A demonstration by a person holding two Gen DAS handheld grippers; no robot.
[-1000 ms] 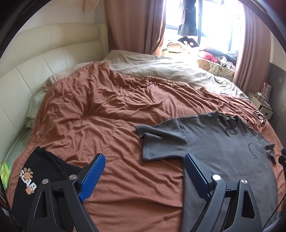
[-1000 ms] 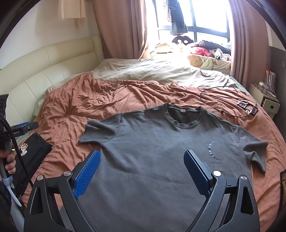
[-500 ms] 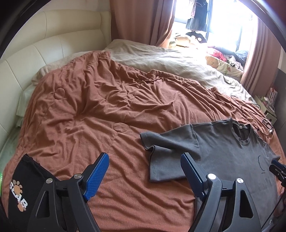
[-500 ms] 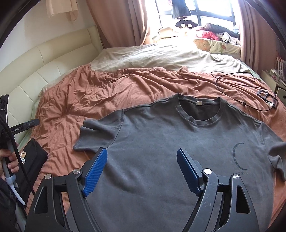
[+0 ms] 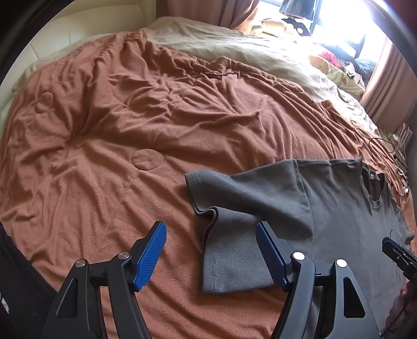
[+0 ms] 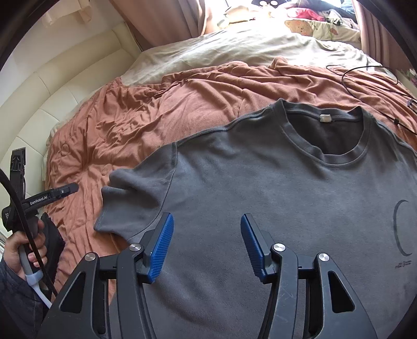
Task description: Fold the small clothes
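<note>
A dark grey T-shirt (image 6: 273, 187) lies flat, front up, on the rust-brown blanket (image 6: 135, 114), collar toward the window. Its sleeve (image 5: 245, 193) points left and is a little rumpled. My left gripper (image 5: 211, 250) is open, low over the blanket, with the sleeve's hem between its blue pads (image 5: 151, 253). My right gripper (image 6: 206, 242) is open, hovering low over the shirt's chest near the sleeve seam; its pads (image 6: 251, 242) hold nothing. The right gripper's tip shows at the edge of the left wrist view (image 5: 398, 254).
A black garment (image 6: 50, 242) lies at the bed's left edge. A black cable (image 6: 365, 70) and a buckle lie on the blanket beyond the collar. A beige sheet (image 5: 234, 44), a cream padded headboard (image 6: 52, 94) and curtains (image 6: 161, 23) stand behind.
Both grippers moved forward and lower toward the shirt. The left one now straddles the sleeve hem; the right one closed in on the chest and its jaws narrowed slightly.
</note>
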